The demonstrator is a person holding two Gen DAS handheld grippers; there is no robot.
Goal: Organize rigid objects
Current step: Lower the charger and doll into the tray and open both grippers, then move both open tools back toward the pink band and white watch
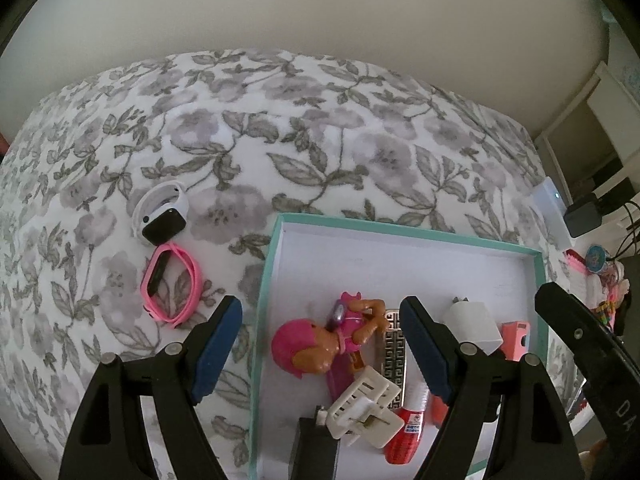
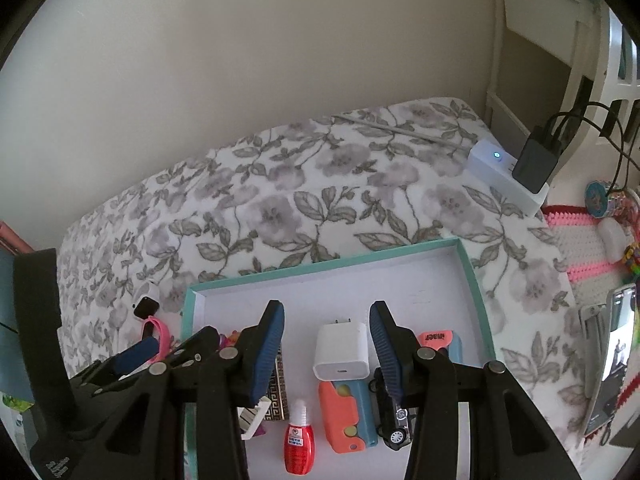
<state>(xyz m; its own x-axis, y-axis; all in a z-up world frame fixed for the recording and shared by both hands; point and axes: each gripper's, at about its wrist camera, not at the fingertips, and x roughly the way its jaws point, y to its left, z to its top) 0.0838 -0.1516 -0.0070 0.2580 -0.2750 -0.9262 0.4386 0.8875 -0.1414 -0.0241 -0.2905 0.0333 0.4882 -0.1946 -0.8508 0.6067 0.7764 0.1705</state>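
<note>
Two watches remain outside the teal-rimmed tray on the floral bed cover: the pink watch and, just beyond it, the white watch. Both lie up and left of the left gripper, which is spread and empty, and nearer. The right gripper, half spread and empty, hangs over the white charger in the tray.

A tray lies on the bedspread under both tongs. In it, between the right tongs' tips, stands a charger, a bottle nearer. Left of the left tongs, outside the tray, lie two watches, one behind the other.
</note>
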